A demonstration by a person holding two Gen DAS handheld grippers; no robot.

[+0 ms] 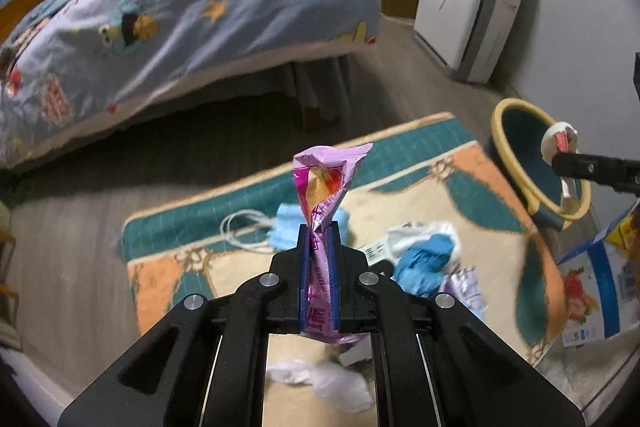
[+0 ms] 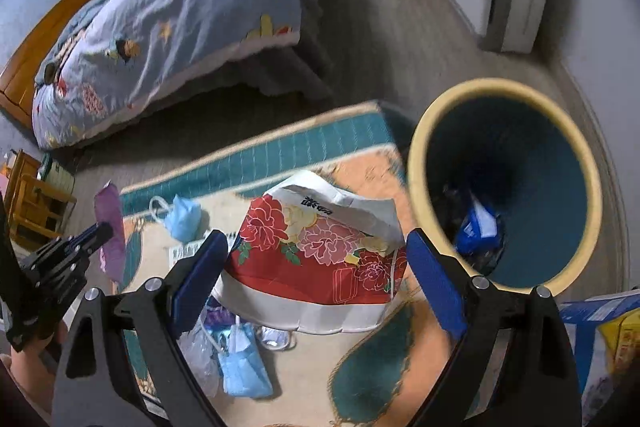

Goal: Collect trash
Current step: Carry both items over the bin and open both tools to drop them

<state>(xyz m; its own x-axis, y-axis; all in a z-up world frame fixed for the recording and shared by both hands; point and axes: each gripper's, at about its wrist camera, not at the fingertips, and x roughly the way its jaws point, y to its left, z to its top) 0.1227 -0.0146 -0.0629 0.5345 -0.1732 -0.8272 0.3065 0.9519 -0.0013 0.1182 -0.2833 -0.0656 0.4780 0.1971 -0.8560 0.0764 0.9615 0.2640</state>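
On the floor beside the bed (image 1: 192, 7), a teal-and-orange rug (image 1: 400, 155) is littered with trash: a crumpled blue face mask (image 2: 184, 213) with white loops, another blue mask (image 2: 244, 363) nearer in, a blue-and-white wad (image 1: 428, 259), clear plastic (image 2: 198, 347) and a white crumpled piece (image 1: 328, 379). A round bin (image 2: 424, 131) with a cream rim and dark teal inside stands at the rug's far right corner, with a blue wrapper (image 2: 478, 227) already lying at its bottom. A white appliance (image 1: 468, 3) stands against the wall beyond it, and a blue carton (image 1: 592, 291) lies at the right edge of the rug. The left gripper (image 1: 320, 247) has its fingers clamped tight on a pink wrapper (image 1: 324, 179), which is crinkled and twisted, sticks up above the fingertips and hangs clear of the rug. The right gripper (image 2: 316, 263) holds a flattened white pack printed with red and pink flowers (image 2: 320, 251); its blue fingers (image 2: 200, 267) stand wide at either side of it, gripping the pack just left of the bin's mouth, above the rug.
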